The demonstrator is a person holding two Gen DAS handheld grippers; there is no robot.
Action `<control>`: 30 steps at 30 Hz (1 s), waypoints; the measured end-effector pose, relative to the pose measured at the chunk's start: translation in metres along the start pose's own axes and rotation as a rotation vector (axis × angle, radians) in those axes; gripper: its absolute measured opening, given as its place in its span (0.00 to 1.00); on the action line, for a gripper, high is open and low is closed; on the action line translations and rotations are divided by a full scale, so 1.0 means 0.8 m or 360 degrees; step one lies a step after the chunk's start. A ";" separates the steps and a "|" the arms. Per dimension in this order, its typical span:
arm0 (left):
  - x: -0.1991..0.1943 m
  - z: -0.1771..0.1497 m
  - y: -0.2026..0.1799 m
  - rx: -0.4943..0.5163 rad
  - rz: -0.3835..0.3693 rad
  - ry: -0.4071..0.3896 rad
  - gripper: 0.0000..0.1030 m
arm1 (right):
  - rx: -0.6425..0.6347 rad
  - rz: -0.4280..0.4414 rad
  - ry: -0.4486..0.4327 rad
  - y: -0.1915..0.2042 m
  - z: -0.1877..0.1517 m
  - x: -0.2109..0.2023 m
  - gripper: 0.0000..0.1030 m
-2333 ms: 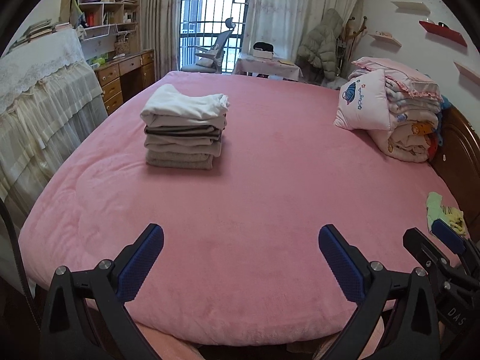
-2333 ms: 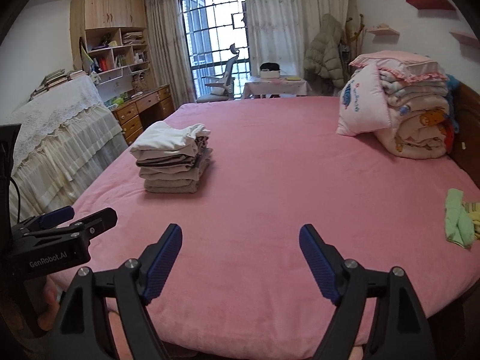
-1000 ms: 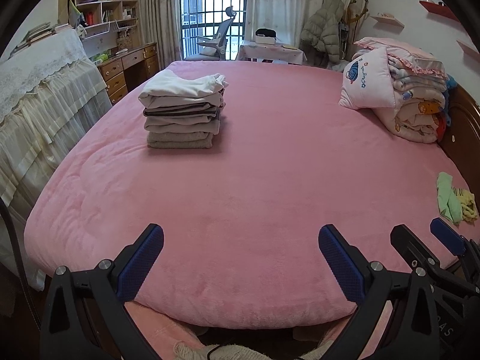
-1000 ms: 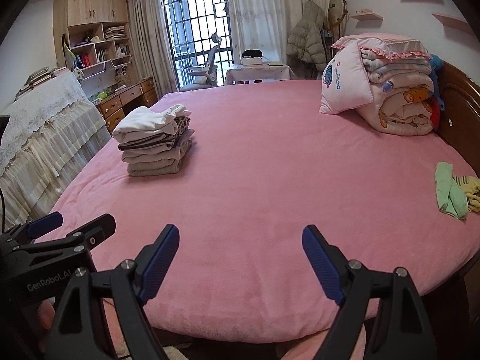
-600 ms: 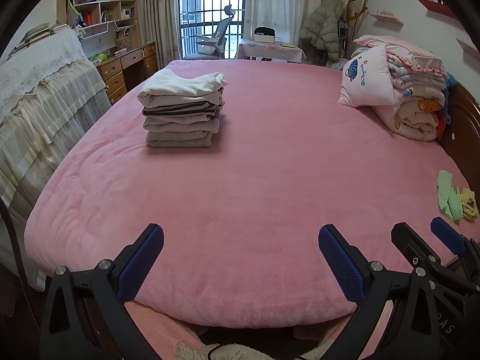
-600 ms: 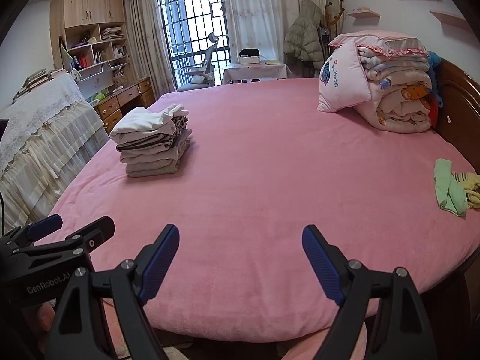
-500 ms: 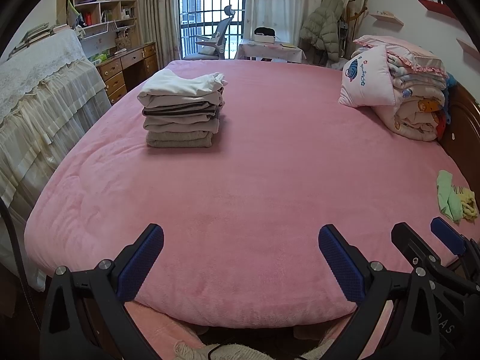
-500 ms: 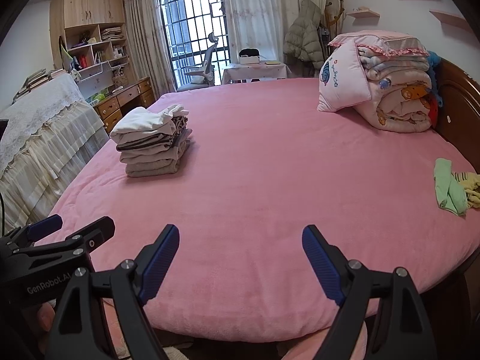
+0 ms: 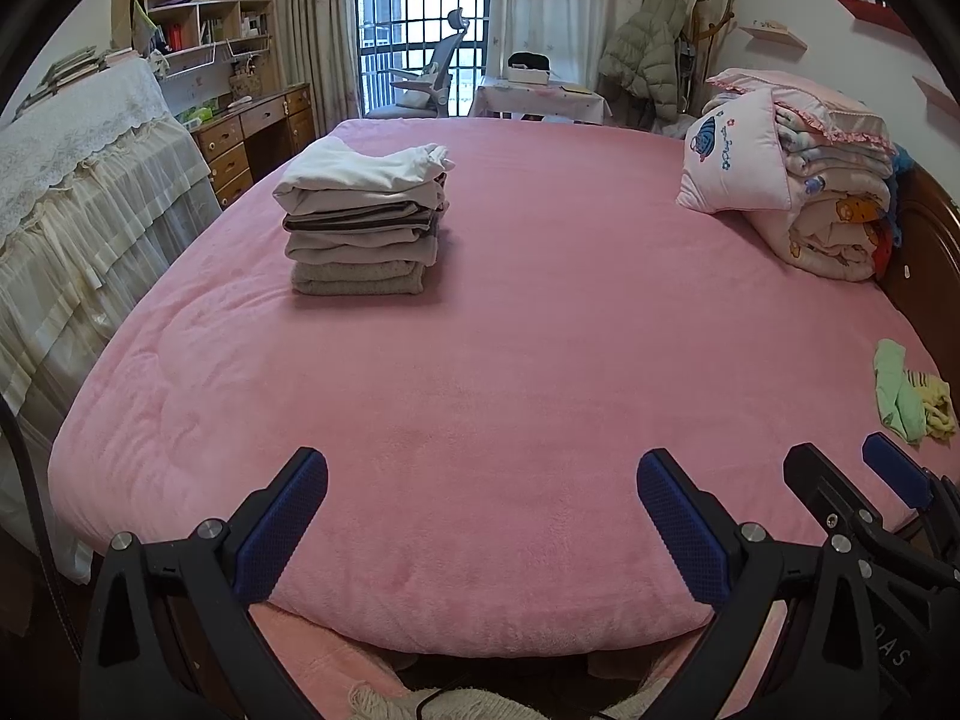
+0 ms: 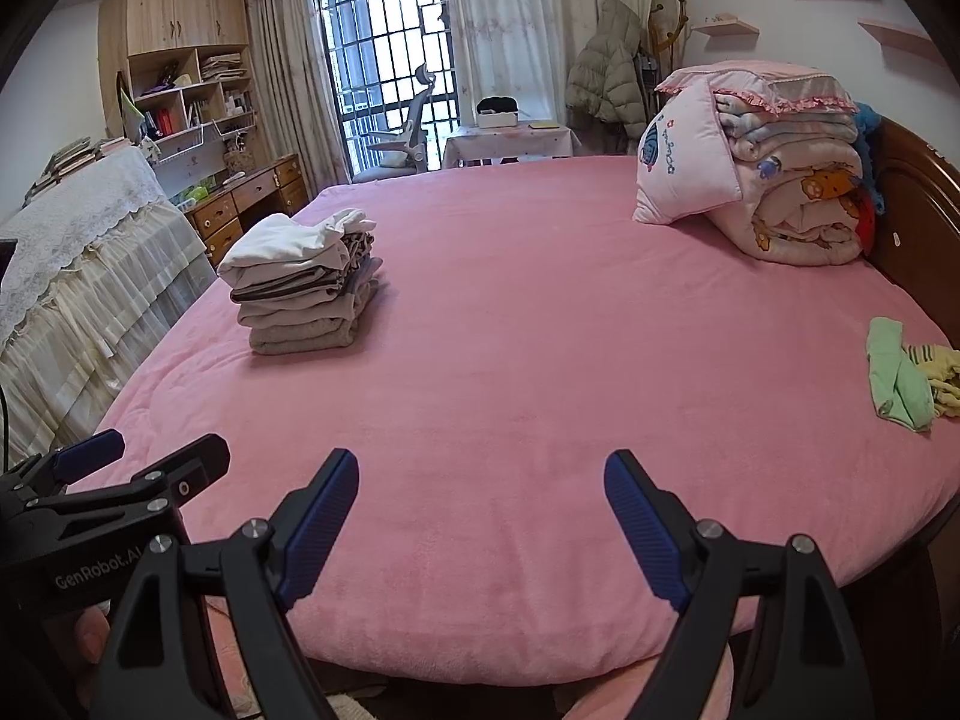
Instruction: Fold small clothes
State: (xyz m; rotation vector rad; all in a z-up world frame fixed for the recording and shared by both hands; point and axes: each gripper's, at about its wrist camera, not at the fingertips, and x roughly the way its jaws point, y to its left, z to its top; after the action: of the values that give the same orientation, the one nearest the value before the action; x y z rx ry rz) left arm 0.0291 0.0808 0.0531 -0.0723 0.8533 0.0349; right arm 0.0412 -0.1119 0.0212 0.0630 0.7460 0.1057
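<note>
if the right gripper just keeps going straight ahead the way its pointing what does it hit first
Likely the bare pink blanket: the open right gripper points across mid-bed, between the folded stack and the green sock. Depth is unclear.

A: Where does the light come from?
B: Daylight through the barred window point(image 10: 390, 54) at the back; it glares white there, and the room stays evenly, softly lit.
A: Shadows?
B: Faint ones beside the folded pile point(image 9: 366, 222) on the bed point(image 9: 510, 360).
A: Sharpness?
B: Crisp centrally. Edges bend strongly, with black corners.
</note>
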 end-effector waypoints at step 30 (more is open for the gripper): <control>0.008 0.004 0.012 0.0009 -0.0017 0.0009 1.00 | 0.0002 -0.0005 0.0001 -0.006 0.002 0.001 0.82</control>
State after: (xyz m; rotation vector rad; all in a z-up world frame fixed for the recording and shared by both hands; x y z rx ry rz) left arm 0.0350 0.0904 0.0499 -0.0714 0.8588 0.0225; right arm 0.0433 -0.1169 0.0216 0.0630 0.7466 0.1024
